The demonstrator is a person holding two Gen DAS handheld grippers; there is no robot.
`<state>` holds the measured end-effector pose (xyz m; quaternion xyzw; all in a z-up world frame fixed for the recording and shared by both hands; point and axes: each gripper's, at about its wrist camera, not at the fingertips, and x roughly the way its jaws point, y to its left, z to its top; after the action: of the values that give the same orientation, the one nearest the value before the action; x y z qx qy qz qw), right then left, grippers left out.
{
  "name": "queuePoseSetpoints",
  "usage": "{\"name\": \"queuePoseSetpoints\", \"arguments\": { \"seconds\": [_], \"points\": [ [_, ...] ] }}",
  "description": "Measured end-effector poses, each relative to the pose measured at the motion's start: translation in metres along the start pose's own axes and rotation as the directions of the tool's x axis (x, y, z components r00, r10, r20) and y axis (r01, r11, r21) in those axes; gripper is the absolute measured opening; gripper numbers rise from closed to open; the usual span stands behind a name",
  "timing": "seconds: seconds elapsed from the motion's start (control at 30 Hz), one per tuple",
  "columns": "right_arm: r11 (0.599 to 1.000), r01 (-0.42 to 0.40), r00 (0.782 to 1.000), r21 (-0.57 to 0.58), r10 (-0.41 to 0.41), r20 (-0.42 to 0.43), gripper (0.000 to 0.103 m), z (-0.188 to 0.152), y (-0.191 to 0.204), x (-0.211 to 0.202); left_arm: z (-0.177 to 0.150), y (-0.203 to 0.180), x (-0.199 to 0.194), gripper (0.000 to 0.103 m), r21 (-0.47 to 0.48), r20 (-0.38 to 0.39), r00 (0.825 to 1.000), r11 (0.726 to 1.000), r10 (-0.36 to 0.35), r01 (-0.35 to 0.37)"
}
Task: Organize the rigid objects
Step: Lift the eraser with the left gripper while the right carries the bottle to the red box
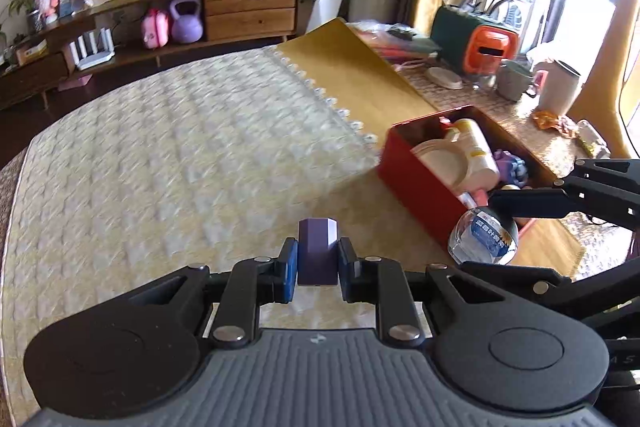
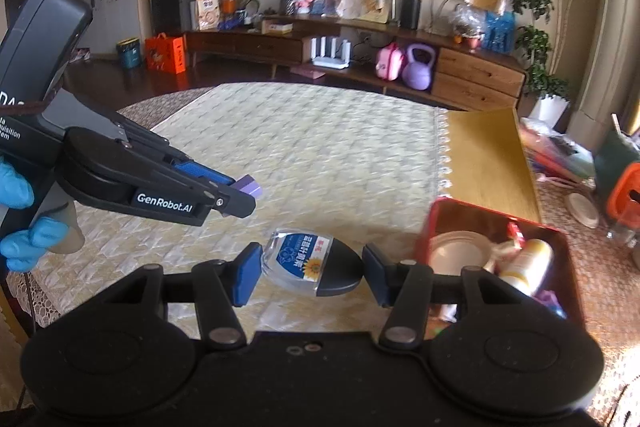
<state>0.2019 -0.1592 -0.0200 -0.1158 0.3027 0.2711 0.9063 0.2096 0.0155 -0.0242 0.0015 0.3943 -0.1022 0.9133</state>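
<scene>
We hold the left gripper [image 1: 317, 265] clamped on a small purple block [image 1: 316, 253], its two blue pads pressed against the block's sides, with the block's faceted end sticking out past the fingertips. In the right wrist view the same gripper [image 2: 240, 193] comes in from the left, gripped by a hand in a blue glove [image 2: 18, 211], and the purple block [image 2: 250, 187] shows at its tip, raised above the cloth.

Our right gripper [image 2: 312, 273] stands about half open around a small clear bottle [image 2: 310, 263] with a blue label and a black cap. The bottle lies crosswise between the pads, its clear end against the left pad and its cap against the right one, so the jaws have hold of it. From the left wrist view the bottle [image 1: 484, 237] hangs at the end of the right gripper's fingers [image 1: 532, 199], just in front of the near corner of a red box [image 1: 416, 187].

The red box [image 2: 448, 215] sits on the right side of the table, at the edge of a cream patterned tablecloth [image 1: 160, 167]. It already contains a round white lid, a cream and yellow bottle and some small purple pieces. A yellow mat [image 1: 352, 67] lies behind the box.
</scene>
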Motion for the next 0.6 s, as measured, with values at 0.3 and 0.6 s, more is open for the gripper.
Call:
{"name": "queuePoseSetpoints", "arguments": {
  "seconds": [0.3,0.6],
  "points": [
    [0.995,0.077,0.997,0.064,-0.078,0.010,0.054,-0.024,-0.045,-0.026,0.018,-0.048,0.009,0.020,0.034,0.001,1.000,0.999,-0.032,0.032],
    [0.978,0.173,0.985,0.113,-0.174,-0.007,0.054,-0.045,-0.096,-0.038,0.028,-0.102,0.037,0.020,0.093,-0.028,0.997,0.993,-0.068,0.070]
  ]
}}
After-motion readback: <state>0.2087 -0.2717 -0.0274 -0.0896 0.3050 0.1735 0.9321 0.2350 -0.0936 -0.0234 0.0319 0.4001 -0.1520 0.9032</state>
